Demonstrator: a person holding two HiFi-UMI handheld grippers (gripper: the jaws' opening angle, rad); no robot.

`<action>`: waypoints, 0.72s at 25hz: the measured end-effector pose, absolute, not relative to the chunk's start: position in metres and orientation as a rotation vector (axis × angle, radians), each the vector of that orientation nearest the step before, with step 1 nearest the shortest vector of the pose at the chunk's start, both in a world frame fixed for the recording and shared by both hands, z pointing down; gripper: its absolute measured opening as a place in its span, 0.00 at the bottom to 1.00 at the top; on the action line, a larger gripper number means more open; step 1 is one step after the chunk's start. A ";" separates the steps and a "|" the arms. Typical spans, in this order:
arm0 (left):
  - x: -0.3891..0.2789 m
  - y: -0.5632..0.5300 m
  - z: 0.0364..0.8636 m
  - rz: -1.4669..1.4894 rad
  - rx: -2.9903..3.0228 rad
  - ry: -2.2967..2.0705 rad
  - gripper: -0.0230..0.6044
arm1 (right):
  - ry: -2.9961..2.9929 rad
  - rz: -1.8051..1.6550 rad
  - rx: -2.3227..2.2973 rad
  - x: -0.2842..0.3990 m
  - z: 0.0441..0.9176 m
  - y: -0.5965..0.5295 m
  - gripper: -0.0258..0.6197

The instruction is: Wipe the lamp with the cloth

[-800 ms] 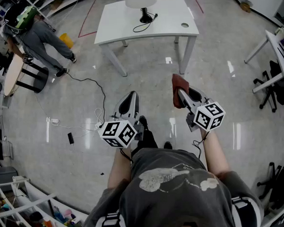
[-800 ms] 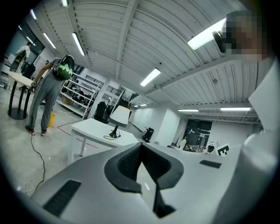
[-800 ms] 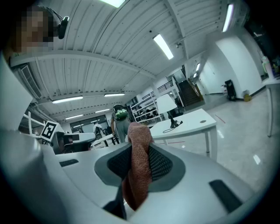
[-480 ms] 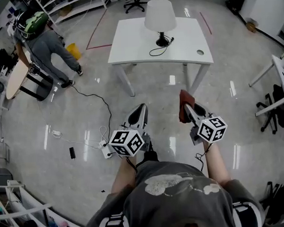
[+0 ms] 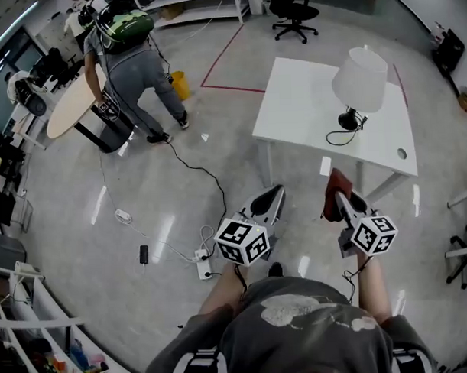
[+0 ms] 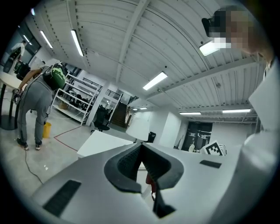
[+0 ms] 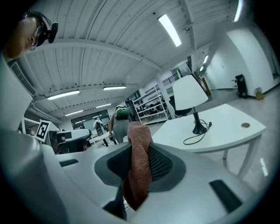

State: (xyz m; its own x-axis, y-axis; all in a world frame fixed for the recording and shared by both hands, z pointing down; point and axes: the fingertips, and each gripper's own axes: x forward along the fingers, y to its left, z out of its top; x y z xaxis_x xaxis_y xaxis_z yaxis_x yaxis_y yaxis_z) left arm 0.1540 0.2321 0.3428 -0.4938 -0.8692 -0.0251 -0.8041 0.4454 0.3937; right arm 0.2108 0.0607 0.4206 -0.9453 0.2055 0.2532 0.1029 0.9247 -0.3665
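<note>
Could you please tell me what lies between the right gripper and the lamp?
In the head view: shiny floor, then the near edge of the white table, then the black cord beside the lamp. The right gripper holds the cloth.

This is a big work room, like a lab or an office. It has a shiny grey floor [image 5: 142, 200], a white desk [image 5: 307, 118], rolling office chairs [image 5: 295, 11], white shelves [image 5: 32, 319] full of stuff, long wires [image 5: 210, 173] across the floor, red tape lines [image 5: 230, 89] and long ceiling lights [image 6: 154, 81]
</note>
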 end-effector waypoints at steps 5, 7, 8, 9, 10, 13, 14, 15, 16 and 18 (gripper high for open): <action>0.068 0.239 0.364 -0.526 1.435 -2.505 0.05 | -2.773 0.492 -0.237 0.132 0.439 0.069 0.17; 0.045 0.234 0.369 -0.534 1.426 -2.498 0.05 | -2.768 0.493 -0.247 0.108 0.442 0.068 0.17; 0.041 0.229 0.370 -0.540 1.431 -2.489 0.05 | -2.765 0.492 -0.247 0.102 0.442 0.066 0.17; 0.039 0.223 0.370 -0.545 1.439 -2.480 0.05 | -2.762 0.488 -0.245 0.099 0.441 0.061 0.17; 0.036 0.216 0.370 -0.546 1.444 -2.475 0.05 | -2.760 0.483 -0.244 0.094 0.441 0.056 0.17; 0.016 0.195 0.368 -0.539 1.442 -2.480 0.05 | -2.767 0.486 -0.240 0.072 0.438 0.041 0.17; 0.009 0.188 0.366 -0.536 1.441 -2.480 0.05 | -2.772 0.494 -0.238 0.063 0.437 0.035 0.17; 0.001 0.181 0.364 -0.531 1.445 -2.479 0.05 | -2.780 0.501 -0.237 0.053 0.434 0.028 0.17; -0.007 0.172 0.362 -0.522 1.451 -2.479 0.05 | -2.790 0.508 -0.236 0.042 0.431 0.021 0.17; -0.025 0.156 0.359 -0.488 1.452 -2.484 0.05 | -2.806 0.522 -0.236 0.019 0.427 0.005 0.17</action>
